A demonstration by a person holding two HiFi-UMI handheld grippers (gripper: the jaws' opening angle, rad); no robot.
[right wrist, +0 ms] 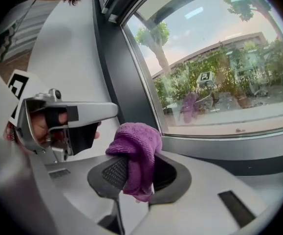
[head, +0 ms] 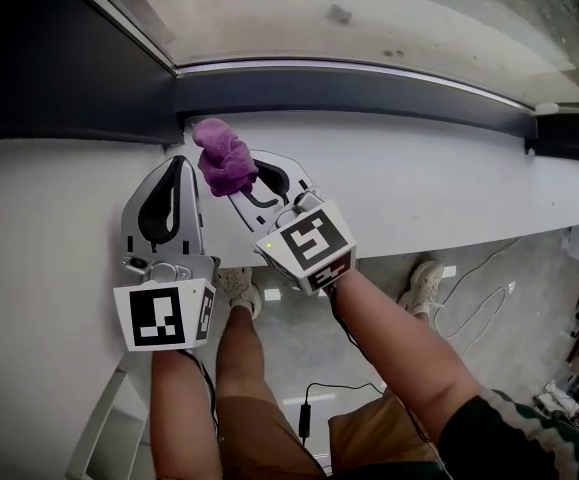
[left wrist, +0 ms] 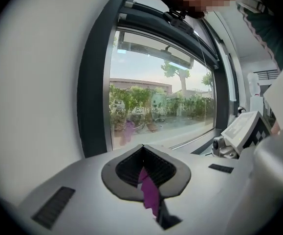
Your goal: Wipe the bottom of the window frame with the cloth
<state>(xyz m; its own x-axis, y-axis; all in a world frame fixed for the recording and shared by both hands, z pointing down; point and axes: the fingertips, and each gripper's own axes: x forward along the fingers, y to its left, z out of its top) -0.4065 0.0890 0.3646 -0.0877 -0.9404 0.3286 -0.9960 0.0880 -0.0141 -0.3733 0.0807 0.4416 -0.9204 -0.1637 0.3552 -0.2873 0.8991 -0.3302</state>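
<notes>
Window glass (head: 369, 18) fills the top of the head view. Its dark frame bottom (head: 369, 93) runs left to right below it and meets the dark upright (head: 69, 58) at the left corner. A white sill (head: 449, 188) lies against the frame bottom. To the right of both tools its surface is bare as far as a dark block (head: 559, 133) at the far end. The sill's front edge passes under the marker cubes, with the floor (head: 489, 308) below.

The left hand-held gripper (head: 179, 165) lies on the sill near the corner, jaws together and pointing at the frame. In the left gripper view a purple sliver shows in the slit between the jaws; what it is cannot be determined.

The right hand-held gripper (head: 241, 182) lies just beside it, angled toward the corner, jaws clamped on the purple cloth (head: 224, 155). The cloth bunches above the jaw tips, just beside the frame bottom; contact cannot be confirmed.
</notes>
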